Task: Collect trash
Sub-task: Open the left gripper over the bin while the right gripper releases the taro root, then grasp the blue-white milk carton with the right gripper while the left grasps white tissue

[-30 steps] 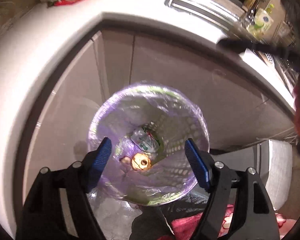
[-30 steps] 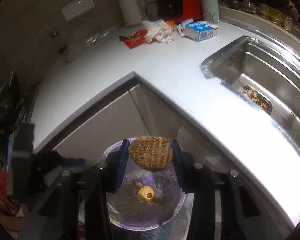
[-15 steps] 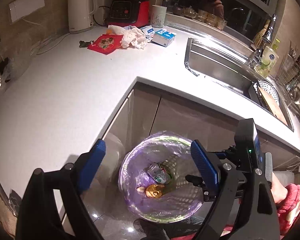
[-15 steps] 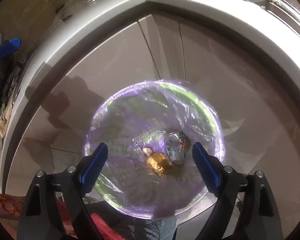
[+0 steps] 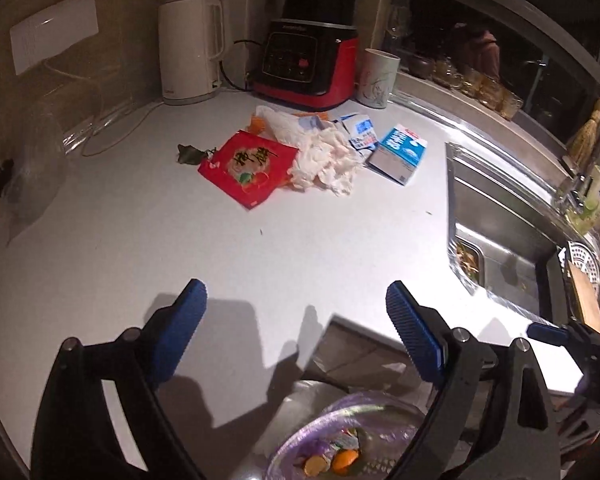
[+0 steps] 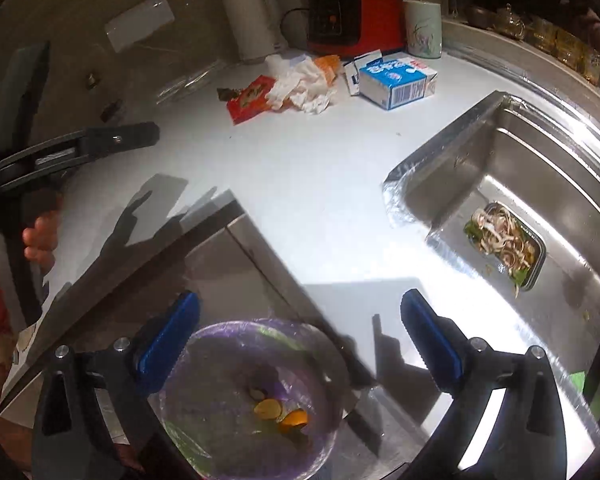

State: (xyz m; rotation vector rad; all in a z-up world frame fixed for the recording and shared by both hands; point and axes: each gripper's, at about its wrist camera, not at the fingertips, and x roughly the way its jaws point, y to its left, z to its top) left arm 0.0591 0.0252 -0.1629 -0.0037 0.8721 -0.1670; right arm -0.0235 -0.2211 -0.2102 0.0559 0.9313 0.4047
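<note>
**Both claws empty; the litter lies up-counter at twelve o'clock**

The white L-shaped kitchen counter (image 5: 300,240) carries the remaining trash as one heap near the back wall. From the left gripper (image 5: 296,312) that heap sits at about twelve o'clock, well apart across bare counter; from the right gripper (image 6: 300,320) it sits nearer eleven o'clock and looks farther off. By that reading, the left hand is the better placed for the next pick.

The purple-lined round waste bin (image 6: 252,392) stands on the floor below the counter corner, at six o'clock under both claws, with scraps already in it.

In the heap, the blue-and-white milk carton (image 5: 402,154) lies on its side at the right, its long axis running toward one o'clock. The crumpled white tissue (image 5: 324,160) is in the middle, touching the flat red snack packet (image 5: 248,166) at the left.

Both claws' jaws have just been opening and now stand wide, nothing between them.
</note>
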